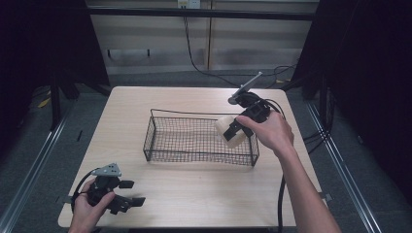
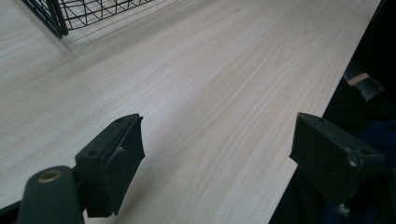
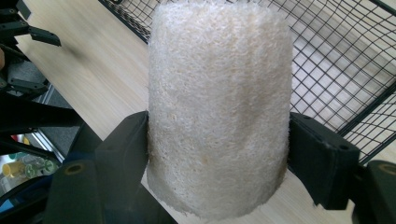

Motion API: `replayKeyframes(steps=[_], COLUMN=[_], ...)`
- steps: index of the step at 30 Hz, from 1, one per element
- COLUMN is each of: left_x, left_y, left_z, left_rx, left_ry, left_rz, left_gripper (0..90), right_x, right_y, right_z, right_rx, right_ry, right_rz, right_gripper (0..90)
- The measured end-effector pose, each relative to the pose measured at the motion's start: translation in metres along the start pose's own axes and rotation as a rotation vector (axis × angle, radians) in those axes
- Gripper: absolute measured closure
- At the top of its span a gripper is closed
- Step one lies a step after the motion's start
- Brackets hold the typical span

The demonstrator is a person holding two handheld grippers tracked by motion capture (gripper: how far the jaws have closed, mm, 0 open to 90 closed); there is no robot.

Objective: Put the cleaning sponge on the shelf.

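Carrying a pale loofah sponge [image 1: 230, 131], clenched between the right gripper [image 1: 234, 130] jaws, above the right end of the wire basket [image 1: 165, 156]; likely next: lowering, then releasing inside. Resting with jaws parted, left gripper [image 1: 131, 193] near table [image 1: 204, 194] edge.

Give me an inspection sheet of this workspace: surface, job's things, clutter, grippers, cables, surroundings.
Surface: light wooden table, bare apart from the basket.
Job's things: black wire basket at mid-table, nothing seen lying in it; pale fibrous sponge held over the basket's right end.
Clutter: nothing seen.
Grippers: right gripper shut on the sponge, one of its fingers pressed to each side; left gripper open, low over the table's near left corner, holding nothing.
Cables: black cable trails from the right gripper along the forearm; another black cable runs down the back wall to the floor.
Surroundings: dark curtains at both sides, grey floor, pale wall panels behind.
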State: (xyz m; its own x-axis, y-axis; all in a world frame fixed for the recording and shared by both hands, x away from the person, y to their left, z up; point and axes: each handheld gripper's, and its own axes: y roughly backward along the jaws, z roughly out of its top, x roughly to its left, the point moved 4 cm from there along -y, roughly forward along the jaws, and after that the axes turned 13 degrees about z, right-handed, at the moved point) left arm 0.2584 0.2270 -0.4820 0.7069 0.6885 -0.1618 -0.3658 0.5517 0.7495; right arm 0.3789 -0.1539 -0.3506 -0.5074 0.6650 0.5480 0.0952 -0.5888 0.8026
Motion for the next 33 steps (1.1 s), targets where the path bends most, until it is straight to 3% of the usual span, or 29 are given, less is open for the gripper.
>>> replayKeyframes(steps=[15,33], left_x=[0.0,0.0], left_y=[0.0,0.0], left_z=[0.0,0.0], left_rx=[0.0,0.011], left_ry=[0.001,-0.001], left_rz=[-0.004,-0.008], left_gripper=[16.7,16.7], right_x=[-0.017,-0.047], right_y=[-0.002,-0.015], right_z=[0.002,-0.009], right_rx=[-0.027,-0.051], right_ry=[-0.081,-0.192], right_rz=[-0.031,-0.059], right_gripper=[25.0,25.0])
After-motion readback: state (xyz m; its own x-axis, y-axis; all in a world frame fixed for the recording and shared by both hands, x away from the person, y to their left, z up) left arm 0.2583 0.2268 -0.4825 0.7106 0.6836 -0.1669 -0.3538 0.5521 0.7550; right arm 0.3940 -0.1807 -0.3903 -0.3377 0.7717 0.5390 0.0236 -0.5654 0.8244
